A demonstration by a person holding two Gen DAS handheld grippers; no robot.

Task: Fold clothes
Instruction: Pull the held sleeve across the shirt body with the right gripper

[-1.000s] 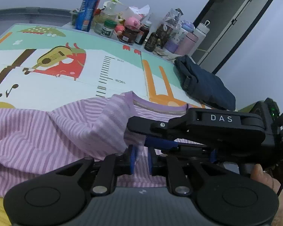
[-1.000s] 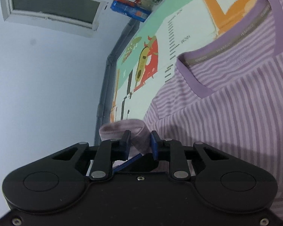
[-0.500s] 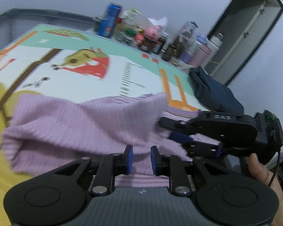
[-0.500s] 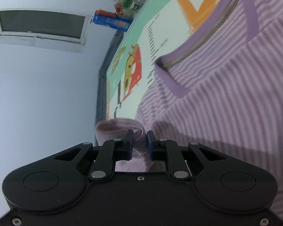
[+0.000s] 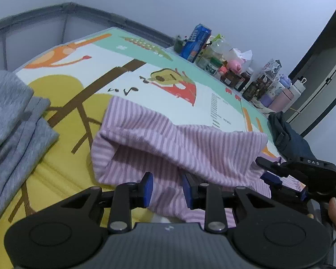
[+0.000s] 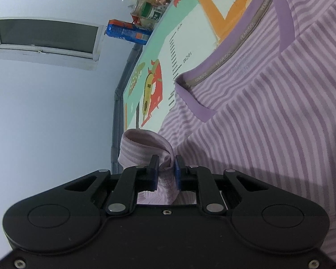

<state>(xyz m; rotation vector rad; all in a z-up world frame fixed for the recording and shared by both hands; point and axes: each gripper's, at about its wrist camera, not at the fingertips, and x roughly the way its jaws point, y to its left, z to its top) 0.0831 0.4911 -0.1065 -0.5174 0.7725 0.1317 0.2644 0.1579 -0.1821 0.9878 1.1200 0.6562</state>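
One striped purple shirt [image 5: 181, 148] lies on the play mat [image 5: 145, 94]. Left gripper [image 5: 168, 188] has just been opening, cloth loose between its jaws. Right gripper [image 6: 165, 174] pinches one fold. One grey cloth [image 5: 9, 121] sits at nine o'clock.

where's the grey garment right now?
Left wrist view, far left edge: the grey garment lies folded on the yellow part of the play mat, apart from the purple striped shirt to its right.

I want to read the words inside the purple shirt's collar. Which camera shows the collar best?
The right wrist view: the collar is close, with small lettering on its inner band. In the left wrist view, the folded-over shirt hides it.
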